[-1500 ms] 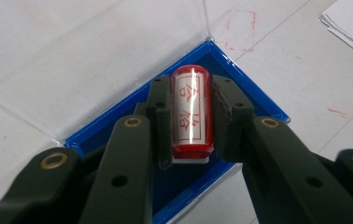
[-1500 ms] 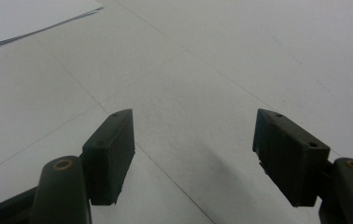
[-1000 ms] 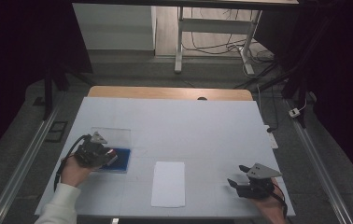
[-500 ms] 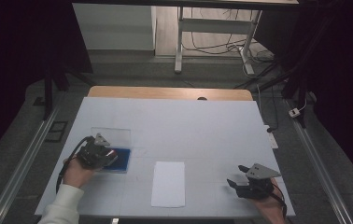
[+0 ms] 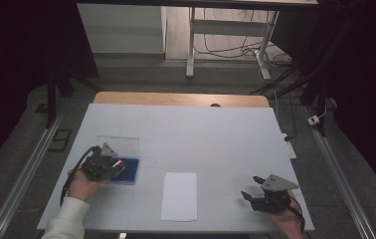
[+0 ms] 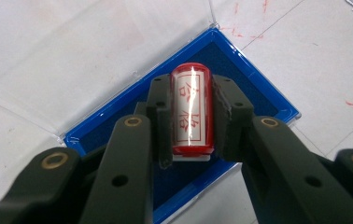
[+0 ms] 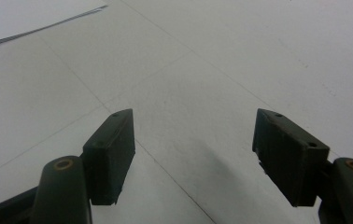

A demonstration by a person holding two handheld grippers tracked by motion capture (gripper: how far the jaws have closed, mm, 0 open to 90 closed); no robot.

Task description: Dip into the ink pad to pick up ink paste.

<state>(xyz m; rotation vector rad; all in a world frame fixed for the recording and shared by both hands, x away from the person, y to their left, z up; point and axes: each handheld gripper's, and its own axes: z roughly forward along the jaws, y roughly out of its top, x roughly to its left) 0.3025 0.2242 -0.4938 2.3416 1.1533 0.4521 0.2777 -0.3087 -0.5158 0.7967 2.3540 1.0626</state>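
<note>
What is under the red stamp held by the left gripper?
The blue ink pad in its open clear case lies beneath the stamp, gripped by the left gripper. The stamp's face and whether it touches are hidden.

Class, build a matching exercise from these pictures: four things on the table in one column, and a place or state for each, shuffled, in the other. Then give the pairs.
1. red stamp
2. blue ink pad
3. white sheet of paper
4. right gripper

A. jaws apart, nothing between them
B. lies flat between the two hands
C. clamped in the left gripper
D. sits in an opened clear case

Pairs: 1-C, 2-D, 3-B, 4-A
</note>
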